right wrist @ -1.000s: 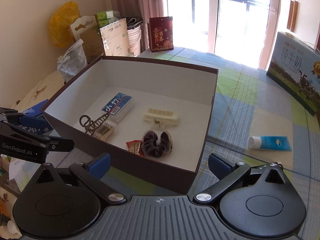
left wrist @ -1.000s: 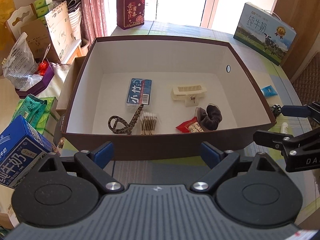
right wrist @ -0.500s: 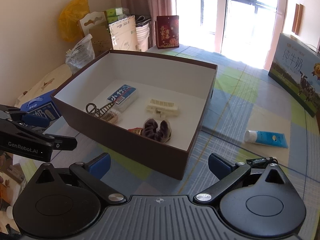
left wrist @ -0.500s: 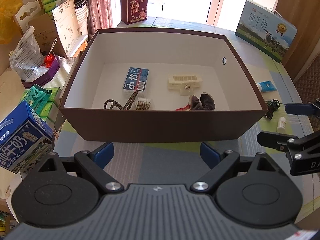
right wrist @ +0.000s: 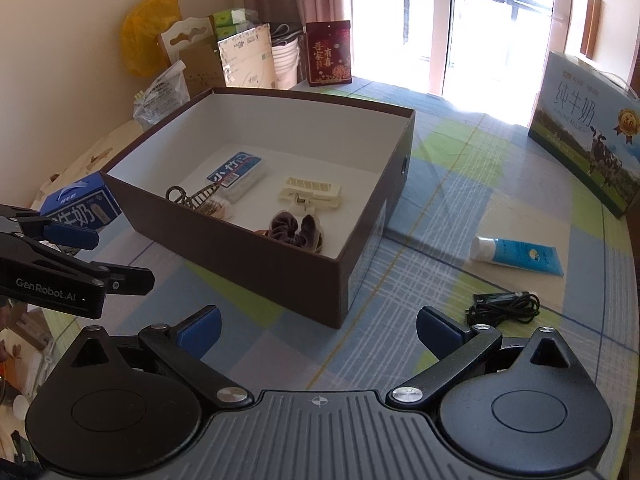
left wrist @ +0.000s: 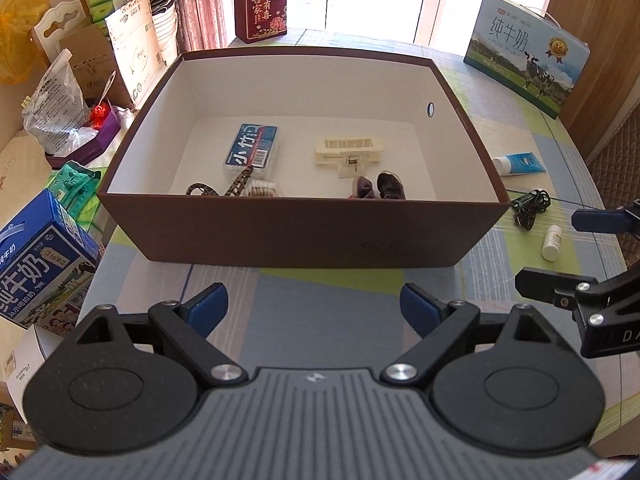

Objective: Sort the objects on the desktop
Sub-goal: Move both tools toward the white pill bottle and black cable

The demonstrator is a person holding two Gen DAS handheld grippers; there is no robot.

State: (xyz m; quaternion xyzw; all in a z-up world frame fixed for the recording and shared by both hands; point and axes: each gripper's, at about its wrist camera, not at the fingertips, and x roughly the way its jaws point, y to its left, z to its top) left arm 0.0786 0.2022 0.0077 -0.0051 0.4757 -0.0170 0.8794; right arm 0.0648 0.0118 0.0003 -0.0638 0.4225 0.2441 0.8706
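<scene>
A brown box (left wrist: 304, 232) (right wrist: 248, 240) with a white inside holds a blue case (left wrist: 252, 150) (right wrist: 237, 172), a cream hair claw (left wrist: 349, 151) (right wrist: 312, 194), a dark scrunchie (left wrist: 380, 189) (right wrist: 294, 229), a patterned clip (left wrist: 218, 189) and cotton swabs. On the table to its right lie a blue tube (right wrist: 518, 255) (left wrist: 518, 162), a black cable (right wrist: 505, 307) (left wrist: 530, 202) and a small white bottle (left wrist: 552, 242). My left gripper (left wrist: 314, 308) (right wrist: 116, 258) is open and empty in front of the box. My right gripper (right wrist: 318, 330) (left wrist: 560, 252) is open and empty near the box's right corner.
A milk carton (left wrist: 36, 260) stands left of the box. A large milk gift box (right wrist: 588, 132) stands at the far right, a red gift box (left wrist: 262, 6) behind. Bags and cartons crowd the left side beyond the table edge.
Both grippers have pulled back and away from the box, which now looks smaller and farther. The cable and white bottle have come into view. Both stay open.
</scene>
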